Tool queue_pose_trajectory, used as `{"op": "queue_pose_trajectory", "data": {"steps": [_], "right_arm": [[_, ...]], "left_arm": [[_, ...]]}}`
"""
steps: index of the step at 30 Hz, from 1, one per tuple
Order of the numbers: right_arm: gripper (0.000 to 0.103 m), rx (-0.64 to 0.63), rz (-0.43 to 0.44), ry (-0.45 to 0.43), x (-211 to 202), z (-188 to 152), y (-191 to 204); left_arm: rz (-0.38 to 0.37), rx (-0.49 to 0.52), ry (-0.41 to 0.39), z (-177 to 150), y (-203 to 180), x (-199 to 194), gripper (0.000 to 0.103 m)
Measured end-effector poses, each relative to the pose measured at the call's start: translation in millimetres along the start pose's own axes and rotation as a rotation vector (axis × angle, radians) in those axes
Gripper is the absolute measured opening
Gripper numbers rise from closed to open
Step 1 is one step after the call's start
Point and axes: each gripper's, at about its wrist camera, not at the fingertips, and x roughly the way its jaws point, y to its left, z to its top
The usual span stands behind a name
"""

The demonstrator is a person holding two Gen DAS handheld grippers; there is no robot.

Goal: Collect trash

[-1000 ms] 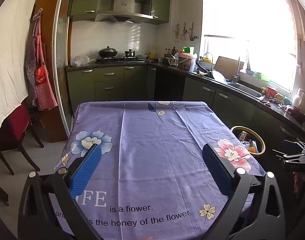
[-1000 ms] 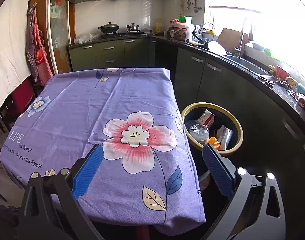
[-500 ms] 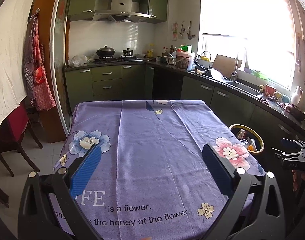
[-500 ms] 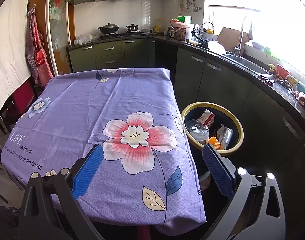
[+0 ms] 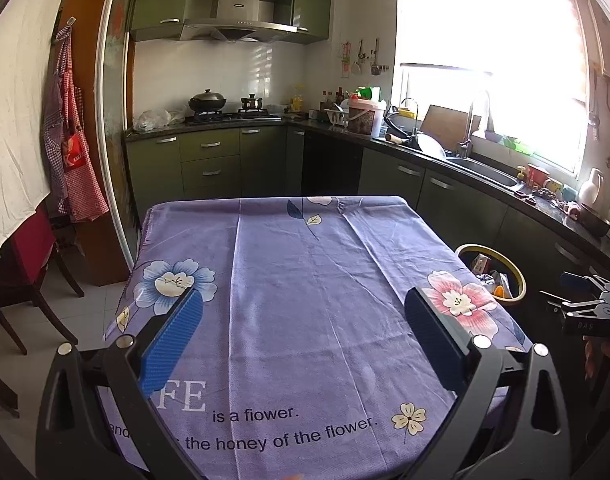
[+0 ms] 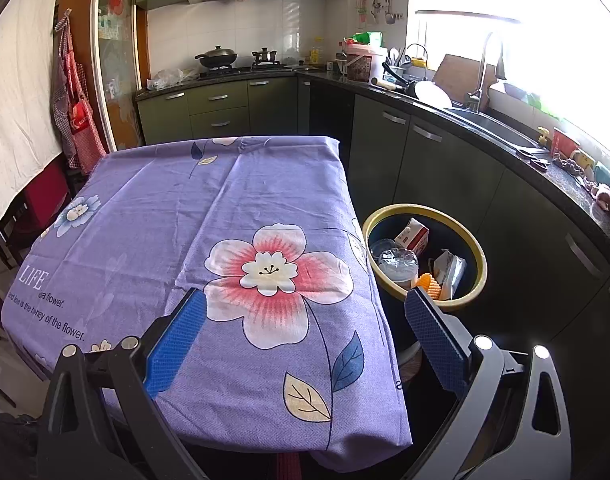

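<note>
Both grippers, left (image 5: 303, 326) and right (image 6: 305, 328), hover with jaws wide, empty; yellow-rimmed round trash bin (image 6: 475, 236) sits right of the purple floral-clothed surface (image 6: 177, 208)

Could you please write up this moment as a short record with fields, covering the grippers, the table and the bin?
left gripper: open, empty, above the table
right gripper: open, empty, over the table's corner by the bin
table: covered by a purple flowered cloth, no trash visible on it
trash bin: yellow-rimmed, on the floor beside the table, between it and the cabinets
bin contents: small carton, clear plastic cup, white packet, orange item
task state: trash appears collected
</note>
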Motion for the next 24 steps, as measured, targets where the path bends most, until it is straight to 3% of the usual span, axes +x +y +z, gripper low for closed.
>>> {"op": "queue_pose_trajectory", "data": {"steps": [24], "right_arm": [[0.098, 0.002, 0.001, 0.007, 2.8, 0.2, 1.7]], "left_arm": [[0.003, -0.003, 0.003, -2.1, 0.2, -0.8, 0.096]]}}
